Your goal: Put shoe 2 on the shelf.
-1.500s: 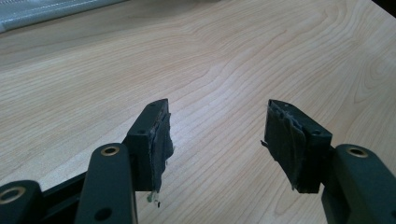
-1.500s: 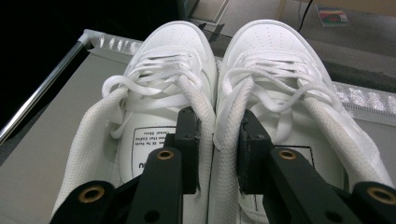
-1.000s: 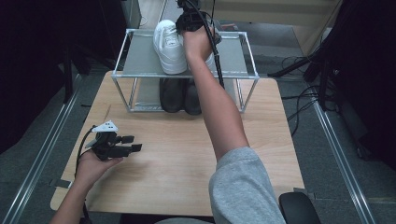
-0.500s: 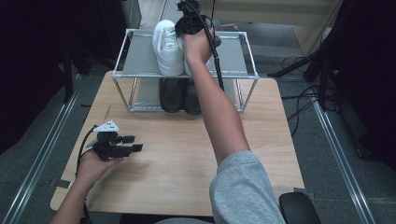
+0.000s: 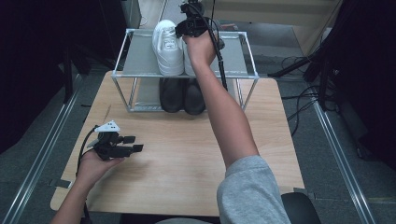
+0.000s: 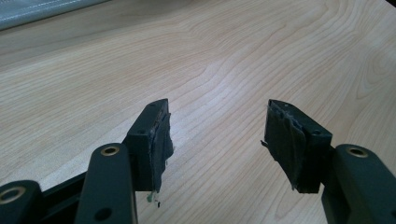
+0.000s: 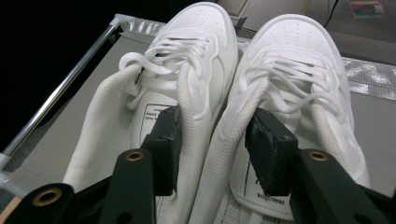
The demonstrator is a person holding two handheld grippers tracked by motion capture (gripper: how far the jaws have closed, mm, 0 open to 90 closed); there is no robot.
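Two white sneakers [image 7: 201,60] stand side by side on the top shelf of a metal rack [image 5: 135,51]. My right gripper [image 7: 215,140] reaches down into them from behind the heels. One pad [image 7: 164,140] is inside the left shoe and the other inside the right shoe [image 7: 299,70], with both inner collar walls between them. Its jaws have just been opening and do not squeeze the collars. My left gripper [image 6: 217,135] is open with nothing between its fingers, held low over the wooden table [image 5: 187,154] at the front left.
A pair of black shoes [image 5: 182,95] stands on the table under the rack's shelf. The rack takes up the table's far edge. Cables lie on the floor to the right [image 5: 299,98].
The right hand has hardly shifted over the white sneakers. The left hand has stayed where it was.
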